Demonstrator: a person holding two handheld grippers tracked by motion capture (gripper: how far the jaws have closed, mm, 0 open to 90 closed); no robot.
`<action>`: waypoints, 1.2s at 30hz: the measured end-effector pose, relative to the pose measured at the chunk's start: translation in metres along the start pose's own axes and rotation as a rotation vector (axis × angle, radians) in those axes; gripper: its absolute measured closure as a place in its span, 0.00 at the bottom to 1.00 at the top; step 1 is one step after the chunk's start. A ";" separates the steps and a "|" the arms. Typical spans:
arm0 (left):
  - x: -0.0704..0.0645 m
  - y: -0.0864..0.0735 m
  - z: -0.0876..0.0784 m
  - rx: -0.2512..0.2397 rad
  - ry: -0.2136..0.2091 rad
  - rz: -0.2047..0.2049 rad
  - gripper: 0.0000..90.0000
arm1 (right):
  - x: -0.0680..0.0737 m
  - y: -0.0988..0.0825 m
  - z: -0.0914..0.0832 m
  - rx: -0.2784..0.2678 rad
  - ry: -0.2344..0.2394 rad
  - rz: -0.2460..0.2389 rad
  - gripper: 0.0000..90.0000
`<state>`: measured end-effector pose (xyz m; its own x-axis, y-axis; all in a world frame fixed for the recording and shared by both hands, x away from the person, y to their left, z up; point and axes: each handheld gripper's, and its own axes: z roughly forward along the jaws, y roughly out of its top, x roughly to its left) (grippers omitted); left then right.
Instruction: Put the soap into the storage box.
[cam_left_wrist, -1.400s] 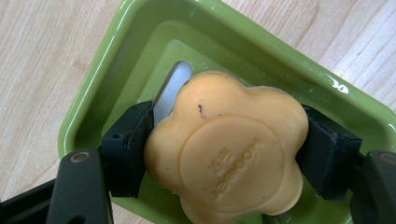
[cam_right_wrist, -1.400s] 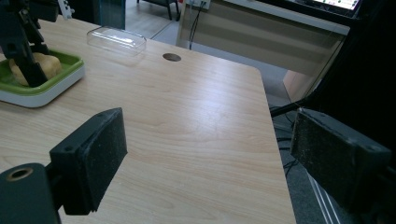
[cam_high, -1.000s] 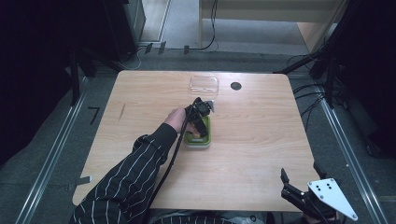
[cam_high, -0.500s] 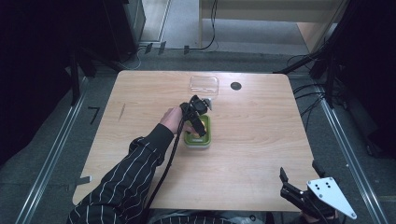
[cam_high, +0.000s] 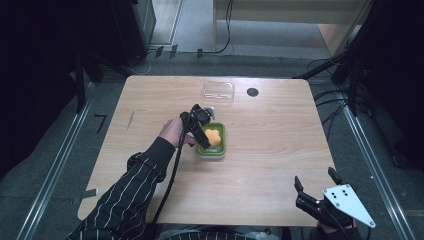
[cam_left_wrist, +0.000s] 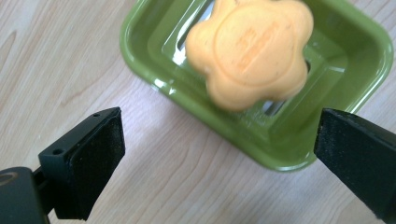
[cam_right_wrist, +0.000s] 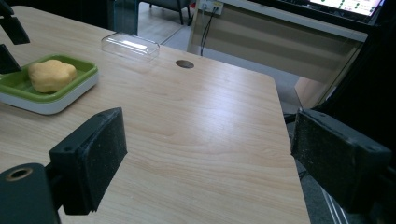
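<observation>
Two claws are in play: the left claw (cam_left_wrist: 219, 154) hangs wide open over the orange soap (cam_left_wrist: 252, 49) lying in the green dish (cam_left_wrist: 140, 56) mid-table (cam_high: 280, 150). Right claw (cam_high: 320, 192) waits open, empty, near the table's edge. Likely next: descend, straddle the soap, close.

No text can be read anywhere. The orange flower-shaped soap (cam_left_wrist: 250, 52) in the green dish (cam_left_wrist: 140, 37) carries a faint embossed stamp across its top face, seen in the left gripper view, but the letters are too blurred and shallow to make out.
</observation>
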<state>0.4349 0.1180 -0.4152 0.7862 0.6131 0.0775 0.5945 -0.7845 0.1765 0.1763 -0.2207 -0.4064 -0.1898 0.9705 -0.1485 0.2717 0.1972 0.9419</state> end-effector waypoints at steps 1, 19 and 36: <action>0.001 -0.003 -0.002 0.002 0.002 -0.004 0.02 | 0.000 0.001 0.001 -0.002 0.004 -0.001 0.12; -0.007 -0.035 -0.008 0.031 0.018 -0.017 0.01 | 0.004 0.004 0.008 -0.009 0.030 -0.004 0.12; -0.016 -0.075 -0.011 0.051 0.023 -0.039 0.01 | 0.007 0.006 0.014 -0.014 0.056 -0.015 0.12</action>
<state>0.3755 0.1678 -0.4192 0.7589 0.6445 0.0938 0.6325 -0.7636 0.1299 0.1896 -0.2105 -0.4055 -0.2467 0.9580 -0.1461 0.2550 0.2096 0.9440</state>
